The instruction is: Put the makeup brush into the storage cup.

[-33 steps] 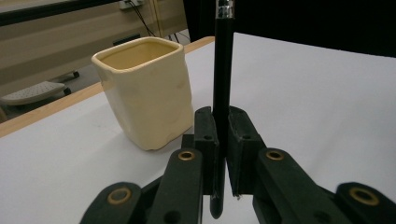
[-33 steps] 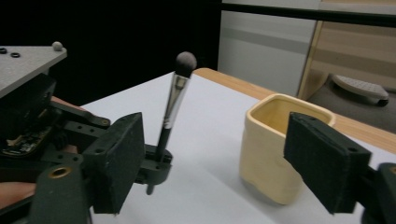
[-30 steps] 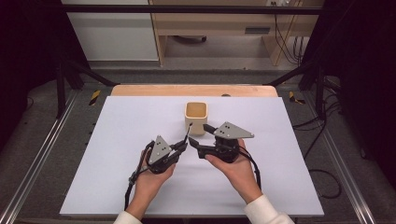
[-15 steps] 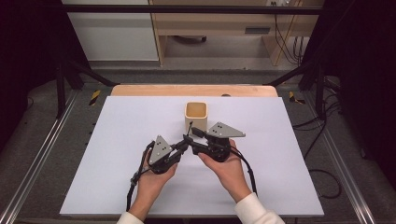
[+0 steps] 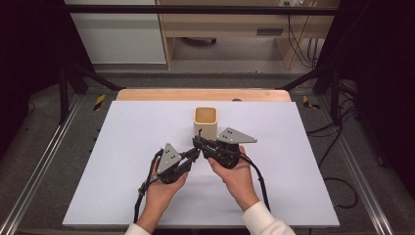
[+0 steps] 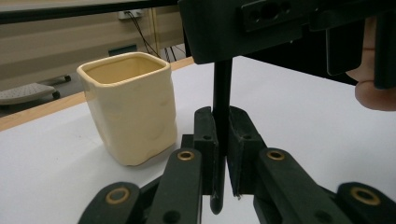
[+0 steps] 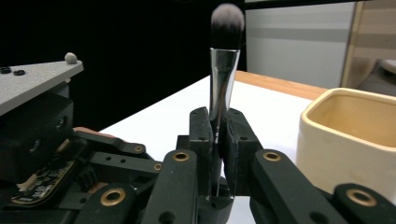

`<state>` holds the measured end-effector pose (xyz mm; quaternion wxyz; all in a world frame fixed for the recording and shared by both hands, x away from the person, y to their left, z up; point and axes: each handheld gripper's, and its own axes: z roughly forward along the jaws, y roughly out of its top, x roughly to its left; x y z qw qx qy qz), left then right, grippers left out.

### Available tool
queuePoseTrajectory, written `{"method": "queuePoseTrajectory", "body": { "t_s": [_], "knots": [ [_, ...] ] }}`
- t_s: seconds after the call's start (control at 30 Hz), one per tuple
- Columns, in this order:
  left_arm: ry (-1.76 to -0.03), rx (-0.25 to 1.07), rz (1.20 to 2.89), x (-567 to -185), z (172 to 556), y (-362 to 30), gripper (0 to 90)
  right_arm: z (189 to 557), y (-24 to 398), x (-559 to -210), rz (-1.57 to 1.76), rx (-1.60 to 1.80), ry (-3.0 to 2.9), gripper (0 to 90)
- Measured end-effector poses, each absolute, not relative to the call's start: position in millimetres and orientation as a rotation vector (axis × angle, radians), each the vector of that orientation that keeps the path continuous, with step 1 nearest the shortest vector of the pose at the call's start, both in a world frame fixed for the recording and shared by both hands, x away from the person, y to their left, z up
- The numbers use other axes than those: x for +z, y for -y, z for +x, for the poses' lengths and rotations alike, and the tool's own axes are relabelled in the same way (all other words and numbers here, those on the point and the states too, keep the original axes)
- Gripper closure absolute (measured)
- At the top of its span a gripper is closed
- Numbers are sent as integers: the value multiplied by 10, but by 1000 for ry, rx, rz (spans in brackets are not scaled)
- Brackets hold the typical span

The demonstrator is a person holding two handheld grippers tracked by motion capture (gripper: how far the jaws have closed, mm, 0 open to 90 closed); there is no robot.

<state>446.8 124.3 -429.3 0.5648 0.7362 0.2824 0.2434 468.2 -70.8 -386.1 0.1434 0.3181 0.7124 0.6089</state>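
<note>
A makeup brush [image 7: 226, 56] with a black handle [image 6: 222, 84], silver ferrule and dark bristle head stands upright between both pairs of jaws. My left gripper [image 6: 222, 123] is shut on the black handle. My right gripper [image 7: 218, 123] is shut on the brush just below the ferrule. In the high view the left gripper [image 5: 195, 153] and right gripper [image 5: 197, 142] meet tip to tip, just in front of a cream square cup [image 5: 205, 121]. The cup [image 6: 128, 107] stands upright and empty, close beside the brush [image 7: 350, 135].
The white table sheet [image 5: 122, 147] lies open to the left and right of the hands. A wooden table edge [image 5: 195, 94] runs behind the cup. Metal rails [image 5: 44, 161] flank the table, and cables [image 5: 337, 181] lie on the floor at right.
My right gripper has moved left toward the left gripper, and the two now meet at the brush in front of the cup. The left hand has barely shifted.
</note>
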Motion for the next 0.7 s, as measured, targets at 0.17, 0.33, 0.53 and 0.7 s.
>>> {"method": "queuePoseTrajectory", "body": {
  "t_s": [0.17,0.33,0.53,0.7],
  "knots": [
    [-669,584,1735,-4337,4459,-1316,710,4697,757,-3838,917,1742,-2048,832],
    [-706,583,1740,-4390,4459,-1432,539,4729,843,-3819,924,1704,-2047,832],
    [-726,613,1755,-4428,4436,-1618,375,4772,907,-3817,926,1653,-2048,832],
    [-735,659,1756,-4439,4388,-1784,283,4798,939,-3831,934,1609,-2053,832]
  ]
}}
